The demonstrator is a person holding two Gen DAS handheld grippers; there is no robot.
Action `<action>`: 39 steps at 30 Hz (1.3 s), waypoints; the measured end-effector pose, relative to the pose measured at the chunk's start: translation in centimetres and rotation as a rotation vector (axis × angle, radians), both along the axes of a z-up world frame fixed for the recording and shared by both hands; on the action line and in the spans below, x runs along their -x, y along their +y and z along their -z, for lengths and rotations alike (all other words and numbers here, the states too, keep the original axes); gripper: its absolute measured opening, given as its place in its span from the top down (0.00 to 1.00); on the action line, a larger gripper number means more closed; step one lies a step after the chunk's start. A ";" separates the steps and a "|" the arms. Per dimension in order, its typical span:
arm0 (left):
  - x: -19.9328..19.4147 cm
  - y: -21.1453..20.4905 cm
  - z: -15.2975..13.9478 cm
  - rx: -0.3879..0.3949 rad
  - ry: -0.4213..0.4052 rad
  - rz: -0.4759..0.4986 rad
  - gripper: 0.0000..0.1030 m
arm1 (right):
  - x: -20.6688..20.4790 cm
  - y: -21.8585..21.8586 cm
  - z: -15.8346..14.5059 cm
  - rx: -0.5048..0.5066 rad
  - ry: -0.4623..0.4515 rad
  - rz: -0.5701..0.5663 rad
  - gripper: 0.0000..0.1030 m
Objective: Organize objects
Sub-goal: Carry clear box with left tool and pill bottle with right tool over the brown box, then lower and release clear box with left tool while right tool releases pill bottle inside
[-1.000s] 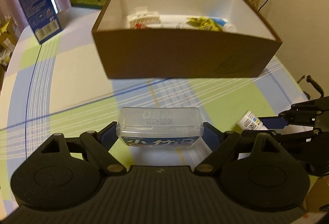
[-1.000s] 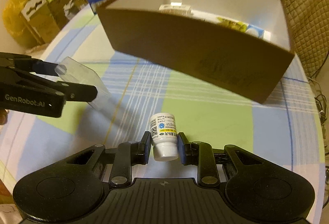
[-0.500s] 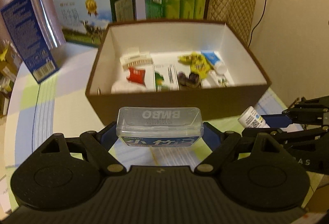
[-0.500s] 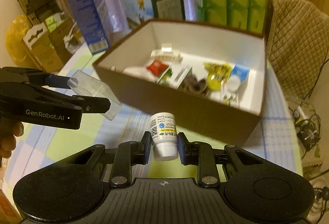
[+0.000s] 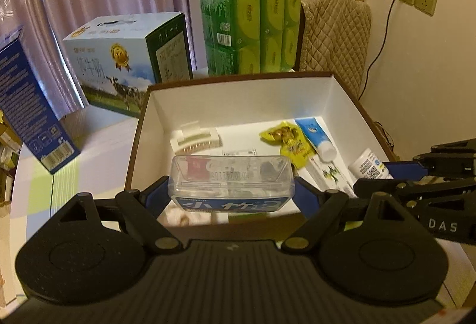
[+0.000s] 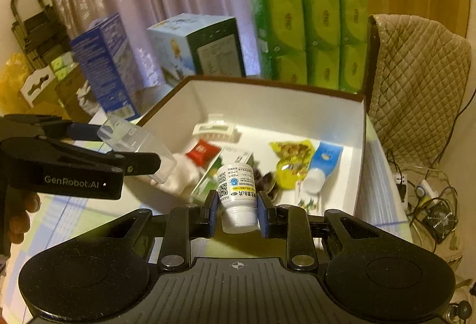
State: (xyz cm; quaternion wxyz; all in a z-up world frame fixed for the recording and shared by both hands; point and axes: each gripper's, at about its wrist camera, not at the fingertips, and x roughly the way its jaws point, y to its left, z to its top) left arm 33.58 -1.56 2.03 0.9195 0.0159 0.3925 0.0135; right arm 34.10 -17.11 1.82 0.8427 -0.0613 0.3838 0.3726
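My left gripper (image 5: pixel 230 190) is shut on a clear plastic case (image 5: pixel 230 179) with a blue label, held over the near edge of the brown box (image 5: pixel 238 78). My right gripper (image 6: pixel 236 209) is shut on a small white pill bottle (image 6: pixel 237 194), cap toward me, also over the box's near side. Each gripper shows in the other view: the left gripper (image 6: pixel 131 147) with the clear case (image 6: pixel 139 145), and the pill bottle (image 5: pixel 369 165) at the right gripper's tip. Inside the box lie a hair clip (image 5: pixel 196 139), a yellow packet (image 5: pixel 285 139) and a blue tube (image 5: pixel 315 135).
Behind the box stand green tissue packs (image 5: pixel 253 23), a milk carton box (image 5: pixel 128 56) and a tall blue box (image 5: pixel 26 116). A quilted chair back (image 5: pixel 333 35) is at the right. A hand (image 6: pixel 20 217) holds the left gripper. Cables lie on the floor (image 6: pixel 428 199).
Both grippers have risen and moved forward from low over the checked tablecloth to above the box's near edge, so its inside now shows. Their holds are unchanged.
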 end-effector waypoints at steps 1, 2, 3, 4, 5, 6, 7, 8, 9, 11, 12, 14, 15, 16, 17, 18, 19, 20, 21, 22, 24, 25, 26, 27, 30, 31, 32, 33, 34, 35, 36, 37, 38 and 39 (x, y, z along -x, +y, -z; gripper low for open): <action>-0.5 0.1 0.1 -0.001 0.001 -0.001 0.18 | -0.6 0.2 0.0 0.000 -0.003 0.008 0.77; -1.0 0.2 0.2 -0.003 0.003 -0.001 0.18 | -1.1 0.3 0.1 -0.001 -0.005 0.014 0.77; -1.5 0.4 0.3 -0.005 0.007 -0.003 0.18 | -1.6 0.4 0.1 -0.002 -0.005 0.020 0.77; -2.0 0.5 0.5 -0.009 0.010 -0.005 0.18 | -2.2 0.6 0.2 -0.003 -0.005 0.025 0.77; -2.3 0.6 0.6 -0.011 0.011 -0.006 0.18 | -2.6 0.7 0.3 -0.002 -0.007 0.029 0.77; -2.8 0.7 0.8 -0.013 0.015 -0.007 0.18 | -3.1 0.9 0.4 -0.001 -0.007 0.033 0.77; -3.2 0.9 1.0 -0.014 0.019 -0.008 0.18 | -3.6 1.1 0.5 0.000 -0.005 0.036 0.77; -3.6 0.9 1.1 -0.015 0.022 -0.007 0.18 | -4.0 1.3 0.7 0.002 -0.003 0.038 0.77; -4.0 1.0 1.3 -0.017 0.025 -0.006 0.18 | -4.6 1.5 0.9 0.003 0.001 0.041 0.77; -4.9 1.1 1.7 -0.023 0.033 -0.002 0.18 | -5.5 2.0 1.4 0.007 0.015 0.042 0.77; -5.4 1.2 1.8 -0.024 0.036 0.000 0.18 | -5.9 2.2 1.6 0.010 0.024 0.044 0.77; -6.3 1.3 2.2 -0.019 0.044 0.003 0.18 | -6.8 2.7 2.2 0.013 0.041 0.049 0.77; -6.7 1.3 2.4 -0.017 0.050 0.002 0.18 | -7.2 2.9 2.5 0.016 0.049 0.054 0.77; -7.3 1.4 2.6 -0.014 0.053 0.005 0.18 | -7.7 3.1 2.7 0.018 0.054 0.058 0.77; -7.7 1.4 2.7 -0.013 0.056 0.006 0.18 | -8.1 3.3 2.9 0.019 0.059 0.061 0.77; -8.2 1.4 2.9 -0.011 0.059 0.008 0.18 | -8.6 3.5 3.2 0.018 0.068 0.065 0.77; -8.6 1.4 3.1 -0.011 0.065 0.011 0.18 | -9.0 3.6 3.5 0.015 0.079 0.069 0.77; -9.1 1.4 3.4 -0.012 0.072 0.011 0.18 | -9.5 3.7 3.7 0.013 0.090 0.073 0.77; -9.5 1.4 3.6 -0.013 0.078 0.012 0.18 | -9.9 3.9 3.9 0.011 0.100 0.076 0.77; -9.9 1.5 3.9 -0.013 0.082 0.012 0.18 | -10.3 4.0 4.1 0.011 0.106 0.078 0.77; -10.6 1.7 4.3 -0.011 0.094 0.008 0.18 | -10.8 4.2 4.5 0.015 0.116 0.082 0.77; -11.0 1.8 4.5 -0.010 0.098 0.006 0.18 | -11.1 4.4 4.7 0.018 0.121 0.083 0.77; -11.3 1.8 4.7 -0.008 0.102 0.003 0.18 | -11.3 4.5 4.9 0.021 0.126 0.083 0.77; -11.6 1.9 4.9 -0.004 0.107 0.002 0.18 | -11.5 4.6 5.2 0.025 0.129 0.084 0.77; -12.5 2.1 5.4 0.004 0.118 -0.001 0.18 | -12.1 4.9 5.8 0.036 0.142 0.091 0.77; -12.8 2.2 5.6 0.005 0.121 -0.001 0.18 | -12.3 5.0 6.0 0.038 0.148 0.094 0.77; -13.0 2.2 5.7 0.006 0.124 -0.003 0.18 | -12.5 5.0 6.1 0.039 0.153 0.097 0.77; -13.3 2.2 5.9 0.008 0.127 -0.005 0.18 | -12.6 5.1 6.3 0.041 0.157 0.103 0.77; -13.6 2.2 6.0 0.012 0.130 -0.005 0.18 | -12.8 5.1 6.4 0.042 0.160 0.106 0.77; -13.8 2.2 6.1 0.015 0.132 -0.006 0.18 | -13.0 5.1 6.6 0.044 0.164 0.109 0.77; -14.0 2.1 6.2 0.016 0.133 -0.006 0.18 | -13.2 5.1 6.6 0.044 0.166 0.112 0.77; -14.1 2.1 6.3 0.016 0.136 -0.005 0.18 | -13.4 5.1 6.7 0.045 0.168 0.114 0.77; -14.3 2.0 6.5 0.015 0.139 -0.006 0.18 | -13.5 5.1 6.8 0.044 0.169 0.117 0.77; -14.4 2.0 6.6 0.015 0.142 -0.006 0.18 | -13.6 5.0 6.8 0.044 0.170 0.120 0.77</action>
